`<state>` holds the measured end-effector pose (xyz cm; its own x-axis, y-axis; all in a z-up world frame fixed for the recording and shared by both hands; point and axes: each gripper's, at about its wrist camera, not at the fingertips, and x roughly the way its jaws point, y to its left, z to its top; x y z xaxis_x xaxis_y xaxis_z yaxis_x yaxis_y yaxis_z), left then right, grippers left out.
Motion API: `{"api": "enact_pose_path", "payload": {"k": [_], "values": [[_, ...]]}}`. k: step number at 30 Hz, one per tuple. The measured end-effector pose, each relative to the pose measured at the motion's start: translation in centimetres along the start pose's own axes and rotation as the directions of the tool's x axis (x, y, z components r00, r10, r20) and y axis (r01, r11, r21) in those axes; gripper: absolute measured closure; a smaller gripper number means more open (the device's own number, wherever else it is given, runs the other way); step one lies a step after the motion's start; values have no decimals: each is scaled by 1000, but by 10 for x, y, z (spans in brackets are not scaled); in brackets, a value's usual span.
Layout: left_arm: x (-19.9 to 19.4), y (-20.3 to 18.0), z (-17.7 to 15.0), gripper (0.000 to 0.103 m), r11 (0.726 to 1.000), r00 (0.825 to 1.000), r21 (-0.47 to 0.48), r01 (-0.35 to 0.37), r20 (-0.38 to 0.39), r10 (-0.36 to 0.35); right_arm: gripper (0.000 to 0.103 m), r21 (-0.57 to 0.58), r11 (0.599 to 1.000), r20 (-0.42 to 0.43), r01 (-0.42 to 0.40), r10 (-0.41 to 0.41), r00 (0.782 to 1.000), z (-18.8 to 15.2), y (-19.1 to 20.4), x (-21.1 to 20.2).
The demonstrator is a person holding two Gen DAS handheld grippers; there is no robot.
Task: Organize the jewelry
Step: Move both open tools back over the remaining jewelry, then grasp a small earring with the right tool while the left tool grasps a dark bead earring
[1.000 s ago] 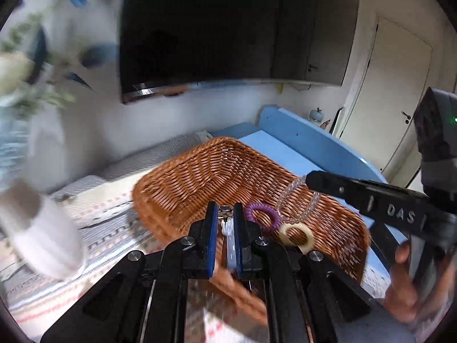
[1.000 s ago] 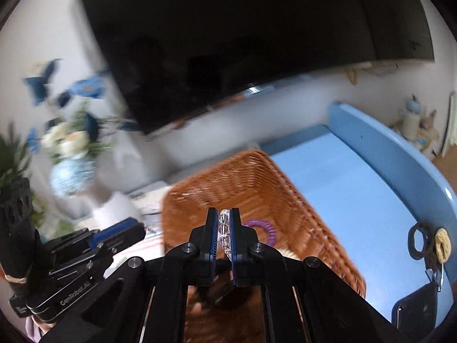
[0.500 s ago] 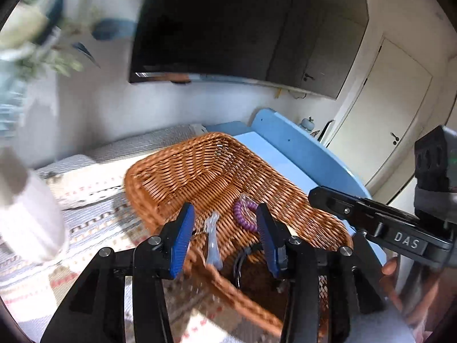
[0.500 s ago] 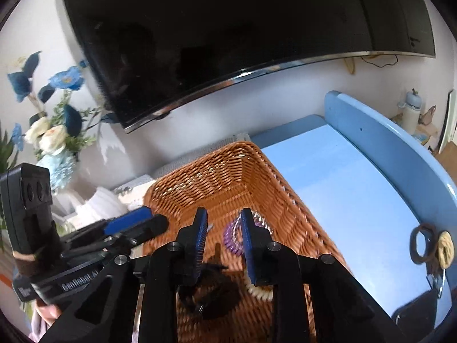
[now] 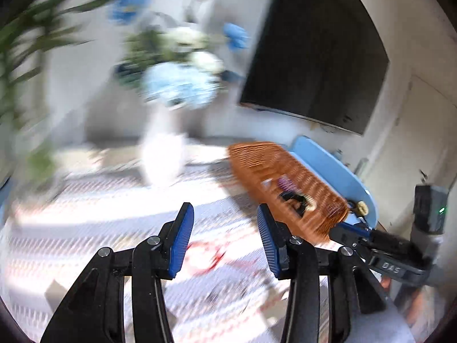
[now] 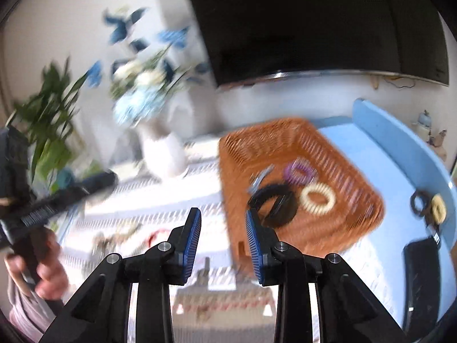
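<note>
Item: both my tools, empty, over the patterned cloth on the table point(image 6: 200, 188). Left tool point(image 5: 225, 240): jaws standing apart, nothing between them, only blurred cloth beneath. Right tool point(image 6: 223, 243): jaws opening, gap narrower than the left's, nothing between them either. Item: wicker basket point(image 6: 357, 171), on the table just right of both tools, holding a purple coil ring point(image 6: 300, 173), a cream coil ring point(image 6: 317, 198), a black band point(image 6: 274, 204) and a small pale clip point(image 6: 261, 178). Item: loose pieces not yet sorted, lying on the cloth ahead of my right tool, a red loop point(image 6: 157, 235) and a tangle of beads or chain point(image 6: 114, 238), too smeared to identify further. Item: two more hair ties point(image 6: 428, 204) on the blue surface beyond the basket. Item: white vase of blue flowers point(image 6: 165, 148), behind the cloth, near the basket's far corner. Risks, as I judge them: both views are badly blurred, so I could close on cloth instead of a piece and drag the cloth, shifting everything on it; the patterned weave hides thin chain, so a partial pinch may drop it short of the basket; my right tool sits close to the basket's near wall and could knock or tip it; a wide sweep leftward could catch the vase; the two tools work the same patch and may collide.
</note>
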<state>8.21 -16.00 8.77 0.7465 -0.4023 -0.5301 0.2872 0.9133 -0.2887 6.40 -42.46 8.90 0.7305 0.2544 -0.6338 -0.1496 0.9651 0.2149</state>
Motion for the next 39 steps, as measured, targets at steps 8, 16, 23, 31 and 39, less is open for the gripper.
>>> {"api": "enact_pose_path", "payload": {"k": [8,16,23,31,39], "values": [[-26,71,-87,56,984,990,-122,-132,-69,124,69,44,999,-48,4,-1,999,-60,-13,31],[-12,75,-109,57,986,986,-94,-136,-110,126,64,71,997,-61,31,-27,998,-61,-20,32],[-9,67,-112,57,987,981,-36,-156,-125,150,62,98,994,-74,37,-30,997,-61,-26,36],[4,48,-103,57,986,962,3,-167,-217,164,62,24,1000,-97,-17,19,995,-72,-12,24],[40,12,-93,57,993,936,57,-101,-333,115,63,-118,993,-177,-10,-11,984,-89,21,33]]}}
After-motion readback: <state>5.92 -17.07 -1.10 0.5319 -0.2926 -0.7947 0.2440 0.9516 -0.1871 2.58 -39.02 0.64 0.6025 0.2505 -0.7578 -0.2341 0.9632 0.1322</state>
